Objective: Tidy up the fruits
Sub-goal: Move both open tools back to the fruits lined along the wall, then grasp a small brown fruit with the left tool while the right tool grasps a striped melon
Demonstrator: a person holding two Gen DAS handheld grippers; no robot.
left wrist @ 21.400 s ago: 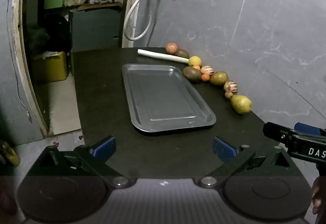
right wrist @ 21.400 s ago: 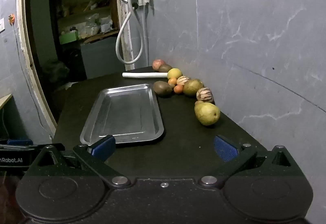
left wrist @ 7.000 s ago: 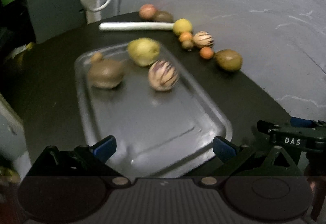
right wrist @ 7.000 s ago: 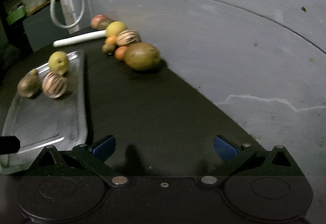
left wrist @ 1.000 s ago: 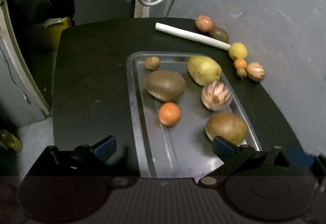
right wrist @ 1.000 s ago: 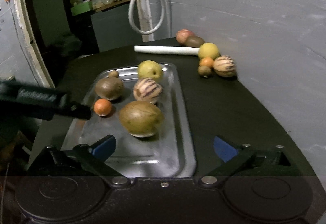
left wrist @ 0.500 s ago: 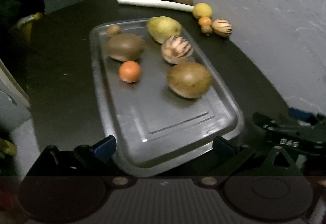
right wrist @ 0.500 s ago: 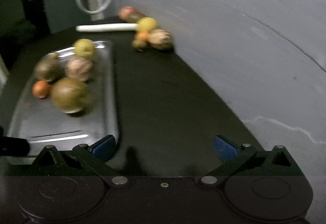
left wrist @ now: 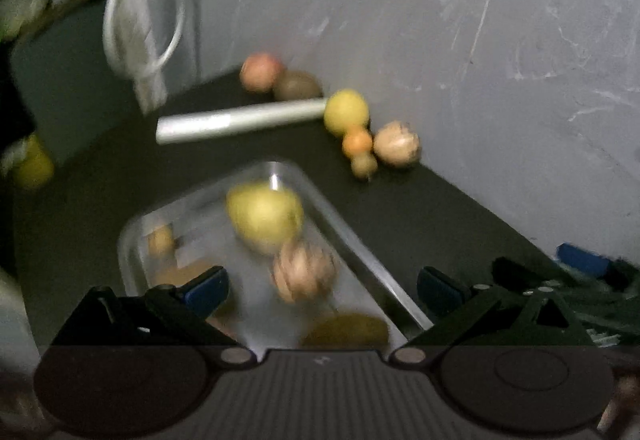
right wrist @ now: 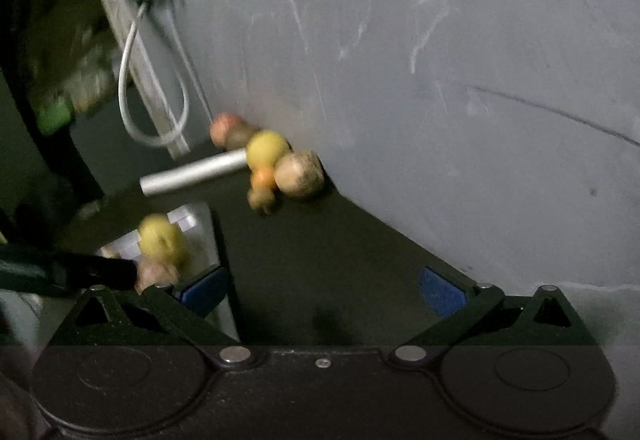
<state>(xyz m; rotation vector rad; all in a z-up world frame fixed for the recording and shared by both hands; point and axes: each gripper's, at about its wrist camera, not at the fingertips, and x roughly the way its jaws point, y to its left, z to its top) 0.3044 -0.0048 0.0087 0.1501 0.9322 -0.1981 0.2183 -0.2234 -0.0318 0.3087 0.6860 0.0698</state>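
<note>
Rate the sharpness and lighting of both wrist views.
Left wrist view: dim, heavy motion blur; the pear and striped fruit on the tray smear, with glare on its far rim. Right wrist view: also dim and blurred, the lemon soft, the grey wall brightest.

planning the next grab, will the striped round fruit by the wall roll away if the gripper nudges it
Probably yes: the striped round fruit looks nearly spherical on a flat dark table. The wall behind it and the small orange fruit touching it may limit rolling. Its rind looks smooth, so it could slip.
</note>
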